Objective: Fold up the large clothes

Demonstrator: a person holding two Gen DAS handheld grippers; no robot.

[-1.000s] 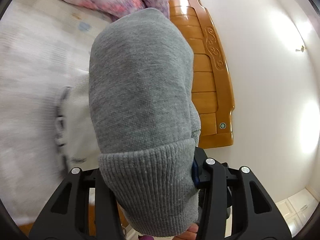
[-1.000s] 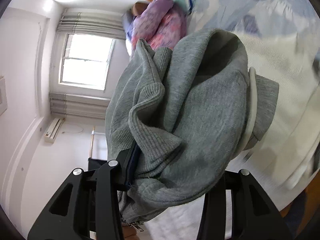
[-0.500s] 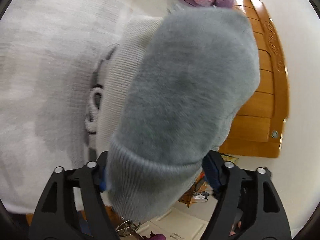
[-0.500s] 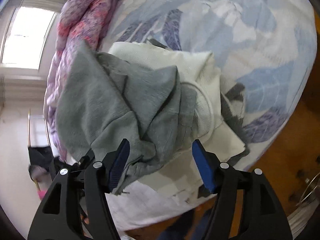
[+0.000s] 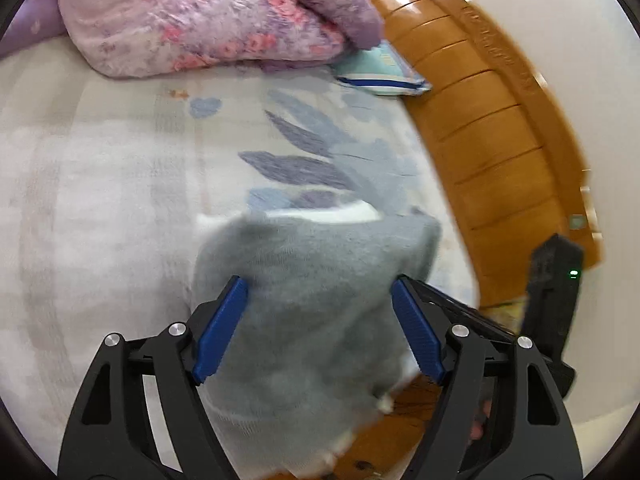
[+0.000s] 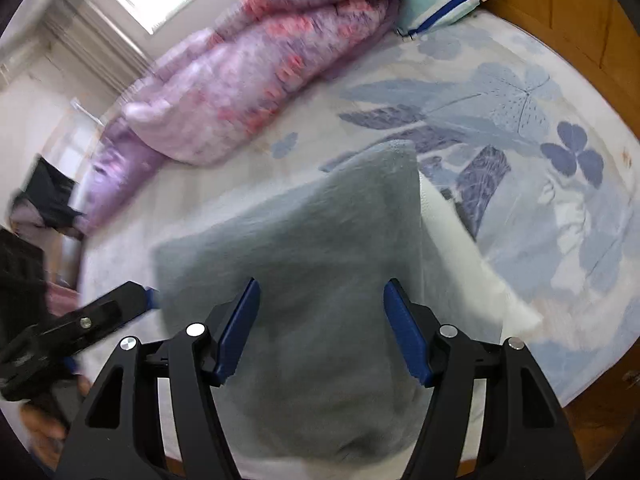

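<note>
Grey sweatshirt (image 5: 316,304) lies folded on the bed (image 5: 100,200), on top of a white garment (image 6: 464,276) near the bed's front edge. Left gripper (image 5: 320,328): jaws apart w/ blue pads clear of the cloth, grey fabric between/below them; they've just been opening. Right gripper (image 6: 320,328): jaws apart too, just been closing a bit, nothing pinched, sweatshirt under them. Pink-purple quilt (image 6: 256,80) & pillow (image 6: 440,0) at far side by wooden headboard (image 5: 492,128).
</note>
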